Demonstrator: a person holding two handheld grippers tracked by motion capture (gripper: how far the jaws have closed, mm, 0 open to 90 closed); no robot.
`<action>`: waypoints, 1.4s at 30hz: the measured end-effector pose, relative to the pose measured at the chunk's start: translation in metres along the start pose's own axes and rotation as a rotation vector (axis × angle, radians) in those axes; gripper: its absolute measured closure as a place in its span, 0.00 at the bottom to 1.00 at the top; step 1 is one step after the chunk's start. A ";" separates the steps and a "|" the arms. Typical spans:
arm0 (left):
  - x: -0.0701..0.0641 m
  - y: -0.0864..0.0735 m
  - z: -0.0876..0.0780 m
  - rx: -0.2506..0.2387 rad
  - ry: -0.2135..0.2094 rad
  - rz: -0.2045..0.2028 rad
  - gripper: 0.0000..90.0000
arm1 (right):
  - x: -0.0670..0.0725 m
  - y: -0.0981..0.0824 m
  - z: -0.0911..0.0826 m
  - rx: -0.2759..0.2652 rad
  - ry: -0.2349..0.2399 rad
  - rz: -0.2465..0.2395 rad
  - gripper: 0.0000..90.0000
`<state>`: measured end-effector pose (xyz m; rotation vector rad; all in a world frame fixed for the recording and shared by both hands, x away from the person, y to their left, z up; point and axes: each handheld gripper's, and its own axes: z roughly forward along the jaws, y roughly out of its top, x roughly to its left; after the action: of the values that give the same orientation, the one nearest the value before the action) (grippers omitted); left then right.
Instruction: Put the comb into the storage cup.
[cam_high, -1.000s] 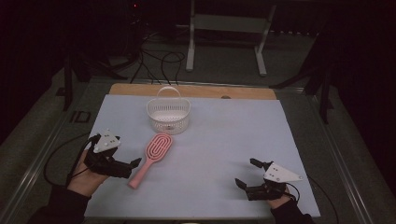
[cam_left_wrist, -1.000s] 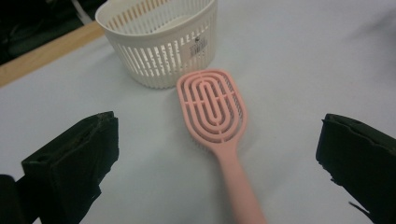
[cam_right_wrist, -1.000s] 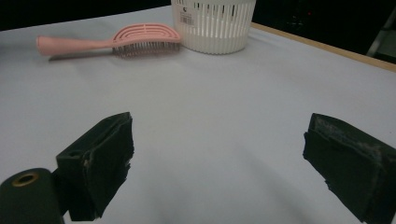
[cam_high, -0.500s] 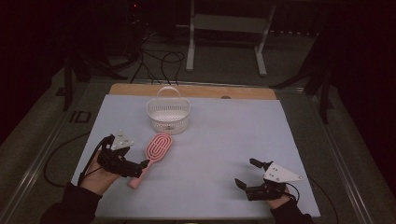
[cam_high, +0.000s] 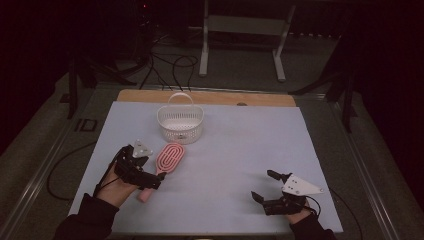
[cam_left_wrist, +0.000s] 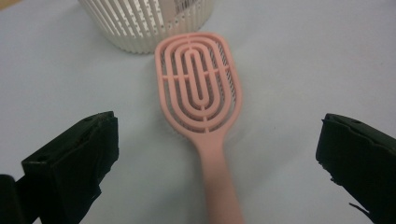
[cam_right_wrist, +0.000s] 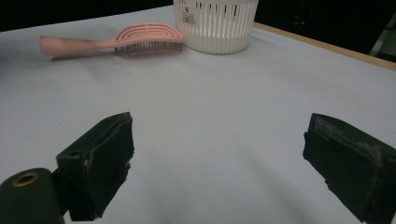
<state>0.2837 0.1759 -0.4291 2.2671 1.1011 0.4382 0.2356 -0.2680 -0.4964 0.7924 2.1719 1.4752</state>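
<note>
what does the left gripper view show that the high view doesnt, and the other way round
Left gripper view alone: the hairbrush's oval ribs and open slots close up, its handle lying midway between that gripper's wide-open black jaws, untouched.

High view alone: the person's hands, the right gripper resting open near the table's right front, the basket's handle hoop, the wooden table edge and floor cables beyond.

Both: pink hairbrush flat on the pale table sheet, head towards the white slatted basket, left gripper at its handle.

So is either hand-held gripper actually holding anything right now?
No. The left hand-held gripper is open around the pink hairbrush handle; the right hand-held gripper is open.
</note>
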 end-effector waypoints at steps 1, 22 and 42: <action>0.000 0.000 0.002 0.015 0.000 0.000 0.00 | 0.000 0.000 0.000 0.000 0.000 -0.002 0.09; 0.002 0.006 0.029 0.205 -0.020 -0.074 0.00 | 0.001 0.001 0.000 0.001 0.000 -0.005 0.09; 0.014 0.011 0.051 0.372 -0.081 -0.141 0.03 | 0.001 0.000 0.000 0.005 0.000 -0.001 0.09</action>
<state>0.3251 0.1634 -0.4614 2.4730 1.3828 0.0866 0.2351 -0.2673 -0.4962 0.7924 2.1769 1.4700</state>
